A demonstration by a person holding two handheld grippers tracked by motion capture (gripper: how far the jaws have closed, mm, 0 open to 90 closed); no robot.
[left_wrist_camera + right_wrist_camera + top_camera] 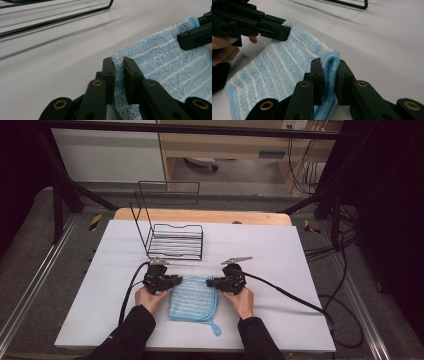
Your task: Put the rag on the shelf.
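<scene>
A: We note the light blue terry cloth with thin white stripes (194, 297) lying flat on the white tabletop (280, 270), near the person's edge, between the two hands. A small blue loop at one of its near corners trails toward the front edge.

B: Agreed. We see the left gripper (176, 280) at the cloth's far left corner. In the left gripper view its jaws are pressed onto that corner, with the pile of the cloth (165, 67) squeezed between the pads.

A: And the right gripper (212, 282) sits at the far right corner. In the right gripper view we record a folded, bound edge of the cloth (287, 65) standing up between its jaws, pinched from both sides.

B: So both grippers are pinching the cloth, one at each far corner. We see the corners lifted slightly, while the rest of it lies on the tabletop.

A: The left hand (149, 299) and right hand (241, 300) rest low, with dark sleeves coming in from the bottom of the high view. A black cable runs from each gripper across the tabletop.

B: Beyond the cloth, we note a black wire rack with a tall wire back (172, 237) standing upright on the tabletop, well apart from the right gripper and nearer the left one. Nothing lies in it that we can see.
</scene>
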